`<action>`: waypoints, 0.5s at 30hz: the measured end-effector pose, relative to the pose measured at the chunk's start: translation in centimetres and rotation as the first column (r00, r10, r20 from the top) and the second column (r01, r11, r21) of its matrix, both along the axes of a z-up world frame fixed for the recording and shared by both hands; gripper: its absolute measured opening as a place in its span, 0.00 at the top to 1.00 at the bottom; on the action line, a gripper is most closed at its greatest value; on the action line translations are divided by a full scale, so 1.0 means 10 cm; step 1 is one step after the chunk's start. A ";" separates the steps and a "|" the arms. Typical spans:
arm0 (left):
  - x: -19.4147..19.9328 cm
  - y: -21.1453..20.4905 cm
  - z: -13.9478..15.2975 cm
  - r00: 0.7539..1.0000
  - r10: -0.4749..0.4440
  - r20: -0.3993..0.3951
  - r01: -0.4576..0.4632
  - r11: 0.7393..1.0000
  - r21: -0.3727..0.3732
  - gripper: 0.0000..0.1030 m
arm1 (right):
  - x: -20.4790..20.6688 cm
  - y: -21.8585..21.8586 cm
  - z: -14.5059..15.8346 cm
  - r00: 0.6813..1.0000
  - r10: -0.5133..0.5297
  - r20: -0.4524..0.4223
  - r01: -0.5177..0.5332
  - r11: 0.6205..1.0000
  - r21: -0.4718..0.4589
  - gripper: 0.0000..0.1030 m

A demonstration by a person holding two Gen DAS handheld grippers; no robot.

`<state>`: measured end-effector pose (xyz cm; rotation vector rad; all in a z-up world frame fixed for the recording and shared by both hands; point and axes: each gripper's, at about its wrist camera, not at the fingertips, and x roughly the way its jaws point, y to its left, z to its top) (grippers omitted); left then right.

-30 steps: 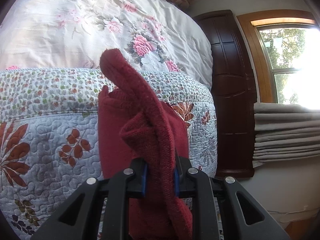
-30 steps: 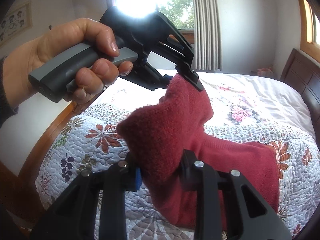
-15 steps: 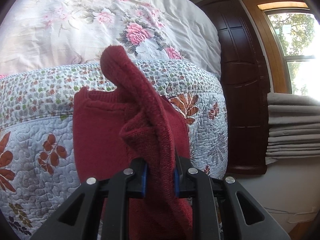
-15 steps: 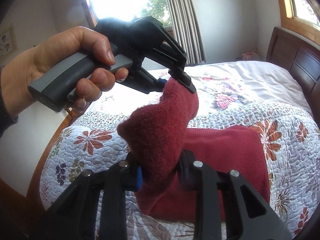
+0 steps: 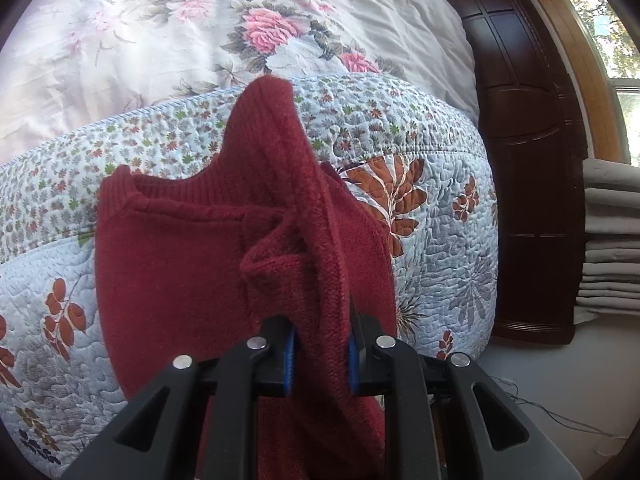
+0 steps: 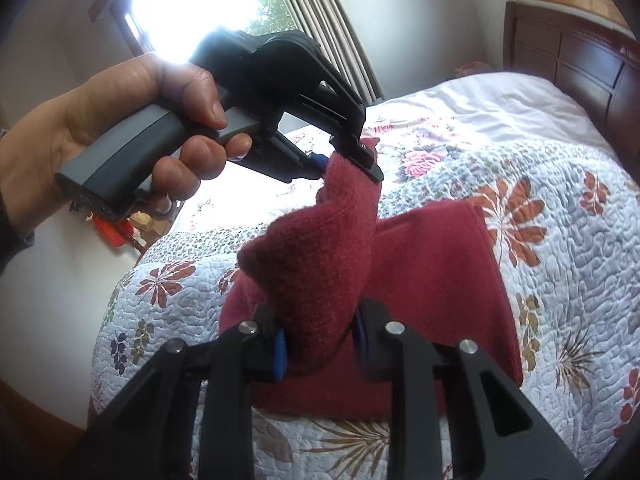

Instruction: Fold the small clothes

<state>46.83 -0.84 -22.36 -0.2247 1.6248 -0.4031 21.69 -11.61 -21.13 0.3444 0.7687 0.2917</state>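
Observation:
A small dark red knit sweater (image 5: 172, 264) lies on the quilted floral bedspread (image 5: 440, 208), its ribbed neckline toward the pillows. My left gripper (image 5: 320, 356) is shut on a bunched fold of the sweater, which rises in a peak ahead of the fingers. In the right wrist view my right gripper (image 6: 320, 344) is shut on the same raised strip of the red sweater (image 6: 432, 280). The left gripper (image 6: 352, 160), held in a person's hand (image 6: 120, 128), pinches the strip's far end. The held edge hangs above the flat part.
A pale flowered duvet (image 5: 168, 32) covers the bed's head end, before a dark wooden headboard (image 5: 528, 140). Grey curtains (image 5: 612, 236) and a bright window stand at the right. The bed's edge drops to the floor at the left in the right wrist view.
Both grippers have carried the lifted edge across the sweater toward the neckline. More of the flat sweater body shows in the left wrist view. The grips have held.

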 end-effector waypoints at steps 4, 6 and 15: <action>0.01 -0.17 -0.06 1.000 -0.012 -0.007 0.013 0.999 0.051 0.81 | -0.02 -0.14 -0.11 1.000 -0.007 -0.019 0.008 0.998 0.060 0.76; 0.00 -0.27 -0.07 1.000 -0.022 -0.009 0.022 0.998 0.064 0.81 | -0.04 -0.22 -0.13 1.000 -0.014 -0.016 0.015 0.996 0.086 0.77; -0.02 -0.62 -0.20 0.999 -0.033 -0.001 0.033 0.984 0.175 0.81 | -0.05 -0.56 -0.35 0.998 -0.027 -0.061 0.040 0.975 0.221 0.77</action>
